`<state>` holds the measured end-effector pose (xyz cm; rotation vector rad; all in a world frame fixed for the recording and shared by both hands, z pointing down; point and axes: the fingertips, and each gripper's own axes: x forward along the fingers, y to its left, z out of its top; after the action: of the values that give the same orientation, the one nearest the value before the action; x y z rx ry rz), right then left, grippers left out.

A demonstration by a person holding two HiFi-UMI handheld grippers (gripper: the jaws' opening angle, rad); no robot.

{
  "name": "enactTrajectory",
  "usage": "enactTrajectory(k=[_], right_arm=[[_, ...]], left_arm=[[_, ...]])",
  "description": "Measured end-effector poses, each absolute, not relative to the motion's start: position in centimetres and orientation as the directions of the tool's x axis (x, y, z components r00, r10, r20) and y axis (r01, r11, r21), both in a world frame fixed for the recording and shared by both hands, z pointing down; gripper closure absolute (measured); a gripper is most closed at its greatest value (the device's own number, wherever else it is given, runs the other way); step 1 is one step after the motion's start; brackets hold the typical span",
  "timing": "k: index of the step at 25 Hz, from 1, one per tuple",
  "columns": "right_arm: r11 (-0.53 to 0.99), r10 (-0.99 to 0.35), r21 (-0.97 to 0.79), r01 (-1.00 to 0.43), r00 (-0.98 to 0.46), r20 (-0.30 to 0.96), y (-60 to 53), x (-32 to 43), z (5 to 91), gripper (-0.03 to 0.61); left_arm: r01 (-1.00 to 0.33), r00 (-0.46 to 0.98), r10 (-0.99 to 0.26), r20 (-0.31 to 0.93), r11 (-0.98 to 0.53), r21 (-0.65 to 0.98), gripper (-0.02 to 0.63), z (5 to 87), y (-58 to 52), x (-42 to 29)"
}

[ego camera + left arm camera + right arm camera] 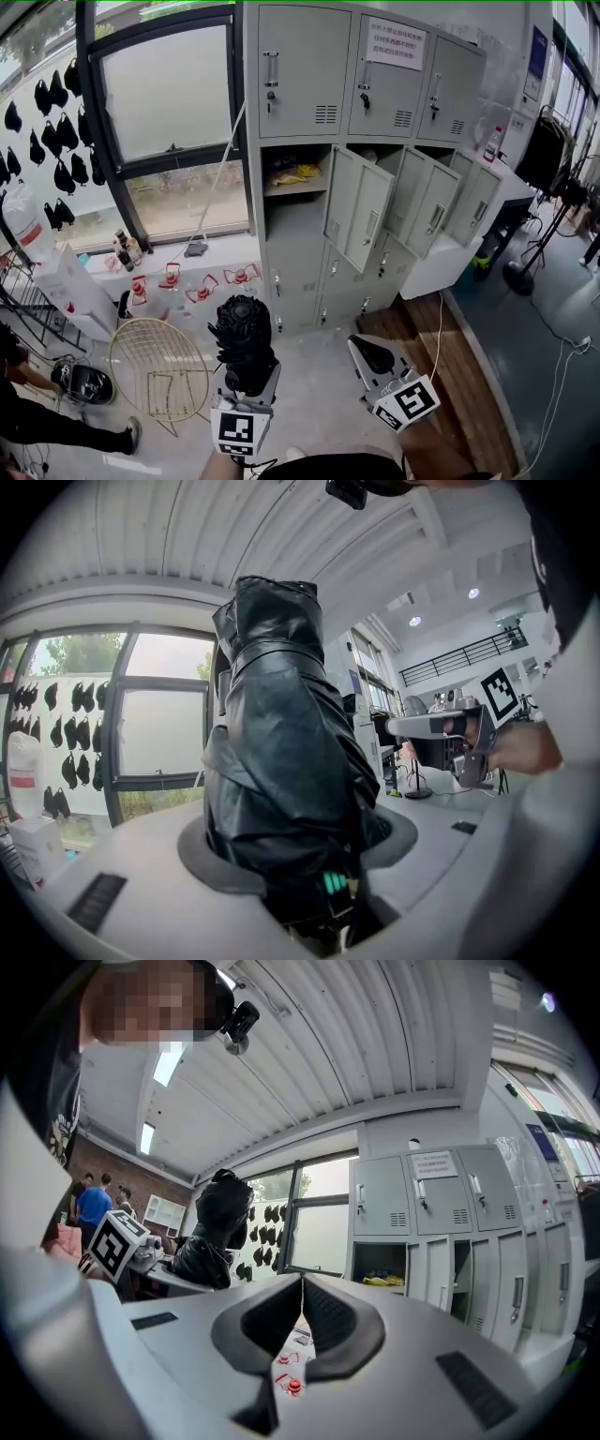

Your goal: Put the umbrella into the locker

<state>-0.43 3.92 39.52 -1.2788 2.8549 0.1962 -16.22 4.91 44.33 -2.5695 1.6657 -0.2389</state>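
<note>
Grips the black folded umbrella [281, 761] in the left gripper [247, 373], with jaws set wide and pressed onto the bunched fabric from both sides. Holds it roughly upright, with the lower end seated deep between the fingers [211, 857] and the strapped upper part rising well above them. Has the right gripper [302, 1283] shut tight, pad against pad, with nothing between. Holds both grippers side by side and apart, low in the head view, over the pale floor [314, 375]. Faces the grey locker [375, 141], well apart from the umbrella, with several middle-row doors [361, 208] swung open and yellow packets [298, 173] lying in the leftmost open compartment.
</note>
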Motion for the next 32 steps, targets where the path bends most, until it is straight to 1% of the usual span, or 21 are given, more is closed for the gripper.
enactTrajectory(k=[10,16,32], right_arm=[[0.647,-0.753,0.123,-0.752,-0.656,-0.045,3.9,0.2,39.9,0.548],[0.655,-0.749,0.093,-0.750,-0.660,-0.048,2.4,0.0,40.6,0.548],[0.676,-0.733,0.049,-0.736,-0.677,-0.066,-5.9,0.3,41.0,0.548]], left_arm=[[-0.891,0.423,-0.900,0.103,-0.434,-0.130,0.354,44.9,4.3,-15.5],[-0.896,0.408,-0.907,0.101,-0.419,-0.147,0.354,44.9,3.7,-16.1],[-0.906,0.379,-0.917,0.128,-0.395,-0.151,0.354,45.8,-3.6,-16.2]])
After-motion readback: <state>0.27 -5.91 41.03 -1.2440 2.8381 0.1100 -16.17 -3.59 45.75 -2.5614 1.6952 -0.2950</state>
